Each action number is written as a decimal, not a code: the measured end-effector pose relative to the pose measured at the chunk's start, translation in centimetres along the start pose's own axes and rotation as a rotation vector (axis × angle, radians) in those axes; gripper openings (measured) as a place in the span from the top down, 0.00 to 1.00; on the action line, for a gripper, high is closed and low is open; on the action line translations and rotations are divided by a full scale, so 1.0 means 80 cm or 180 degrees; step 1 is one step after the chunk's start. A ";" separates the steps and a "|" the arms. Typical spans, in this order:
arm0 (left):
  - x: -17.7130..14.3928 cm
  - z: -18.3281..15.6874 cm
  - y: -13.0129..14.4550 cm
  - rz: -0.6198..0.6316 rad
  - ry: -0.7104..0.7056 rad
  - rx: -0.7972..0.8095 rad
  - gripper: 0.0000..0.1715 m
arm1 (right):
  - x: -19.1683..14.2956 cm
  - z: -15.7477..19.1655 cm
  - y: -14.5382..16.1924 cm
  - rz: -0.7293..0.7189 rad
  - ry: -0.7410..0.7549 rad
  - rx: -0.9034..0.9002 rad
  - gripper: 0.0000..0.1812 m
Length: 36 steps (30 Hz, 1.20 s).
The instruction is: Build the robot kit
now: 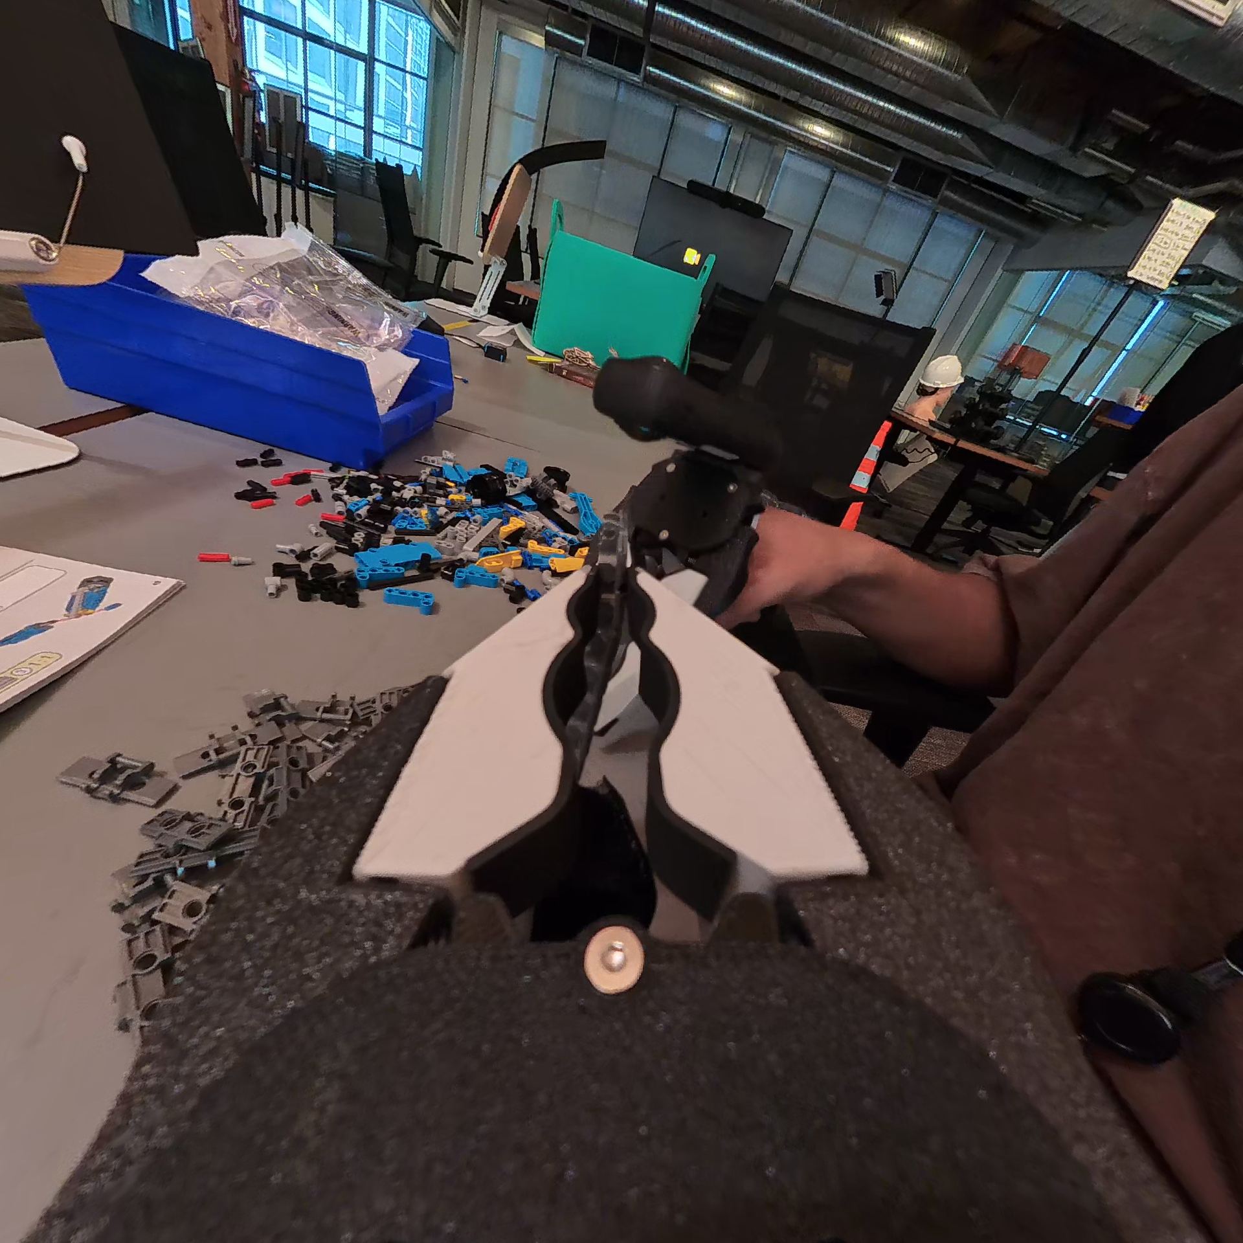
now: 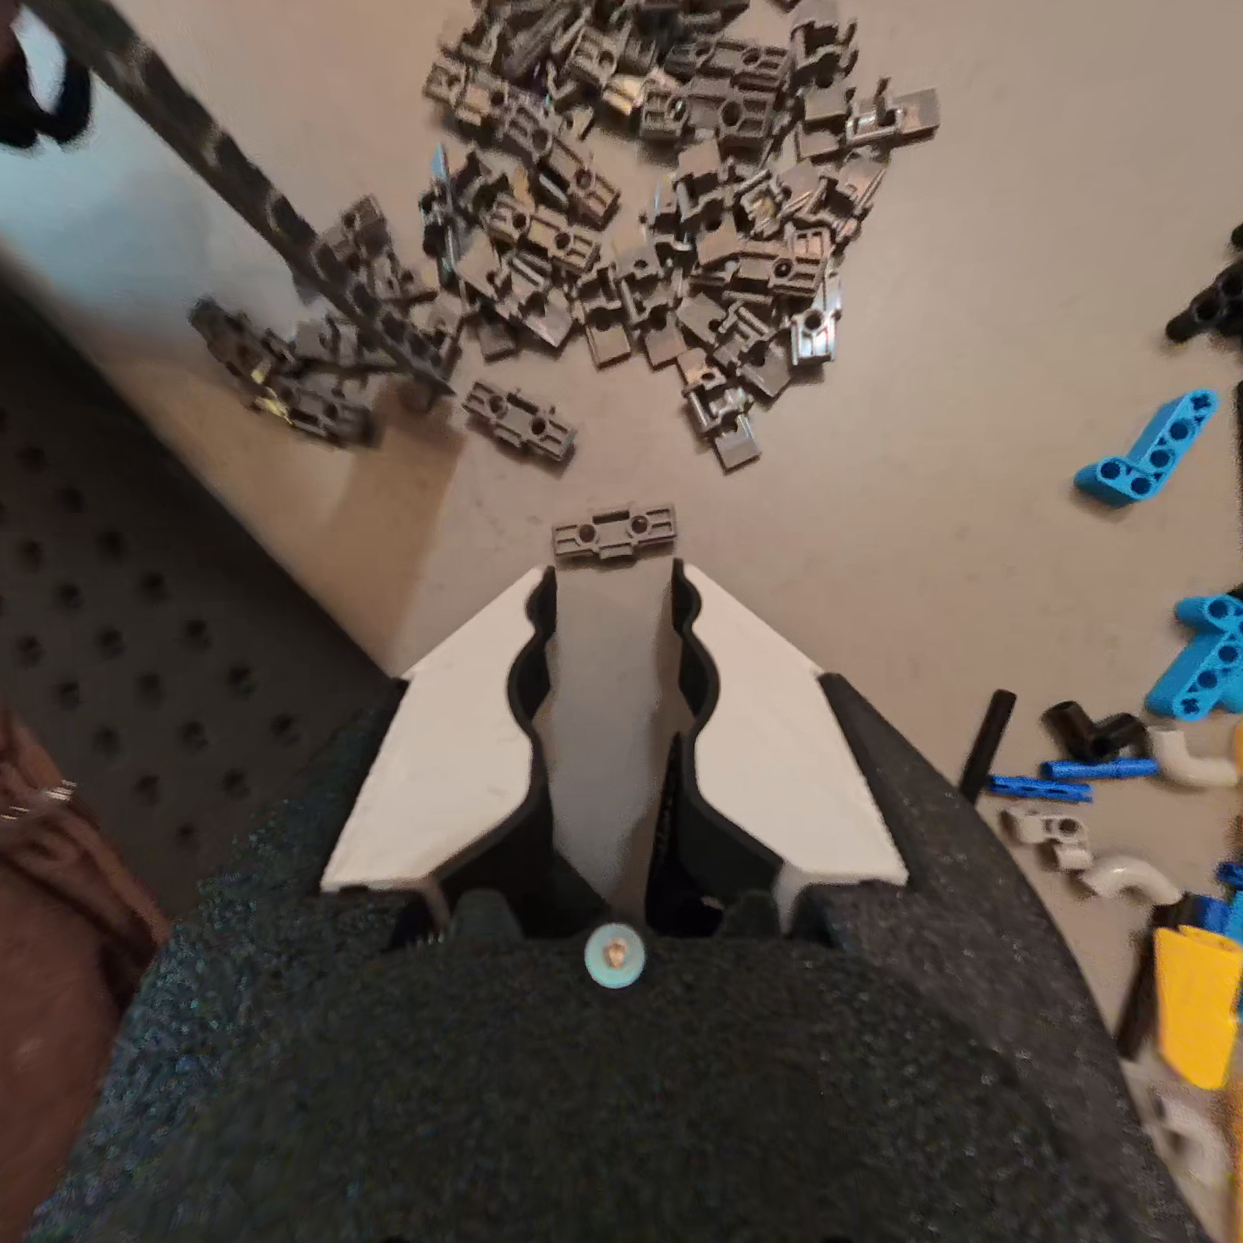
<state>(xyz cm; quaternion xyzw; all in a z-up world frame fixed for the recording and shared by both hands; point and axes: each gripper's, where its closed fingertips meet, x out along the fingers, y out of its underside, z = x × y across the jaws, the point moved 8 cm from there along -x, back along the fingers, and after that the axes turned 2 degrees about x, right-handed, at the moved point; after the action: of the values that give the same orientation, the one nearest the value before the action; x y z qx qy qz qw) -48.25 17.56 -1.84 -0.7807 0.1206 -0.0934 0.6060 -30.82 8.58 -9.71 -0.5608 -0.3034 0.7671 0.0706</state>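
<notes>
The left gripper (image 1: pixel 609 592) pinches a dark strip of linked track pieces (image 1: pixel 605 625) between its fingers above the grey table (image 1: pixel 202 646). Beyond lies a heap of coloured bricks (image 1: pixel 444 531), apparently near the right gripper (image 1: pixel 686 511).
</notes>
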 end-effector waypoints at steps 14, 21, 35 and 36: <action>-0.001 0.003 0.000 -0.0009 0.0000 -0.0064 0.96 | 0.030 0.021 -0.016 -0.0246 0.0032 -0.0627 0.82; -0.005 0.006 -0.002 -0.0070 0.0002 -0.0155 0.96 | 0.016 0.020 -0.023 -0.0323 -0.0264 -0.0918 0.83; 0.001 0.001 0.002 0.0019 0.0018 -0.0104 0.96 | 0.029 -0.010 -0.025 -0.0059 -0.1026 -0.1733 0.88; 0.002 0.002 0.003 0.0028 0.0017 -0.0107 0.96 | 0.031 -0.012 -0.023 0.0018 -0.0960 -0.1794 0.90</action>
<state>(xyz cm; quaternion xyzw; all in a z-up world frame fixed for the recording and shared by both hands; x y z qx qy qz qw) -48.10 17.60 -2.08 -0.7899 0.1272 -0.0908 0.5929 -31.29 11.56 -10.88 -0.4390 -0.5094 0.7276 -0.1354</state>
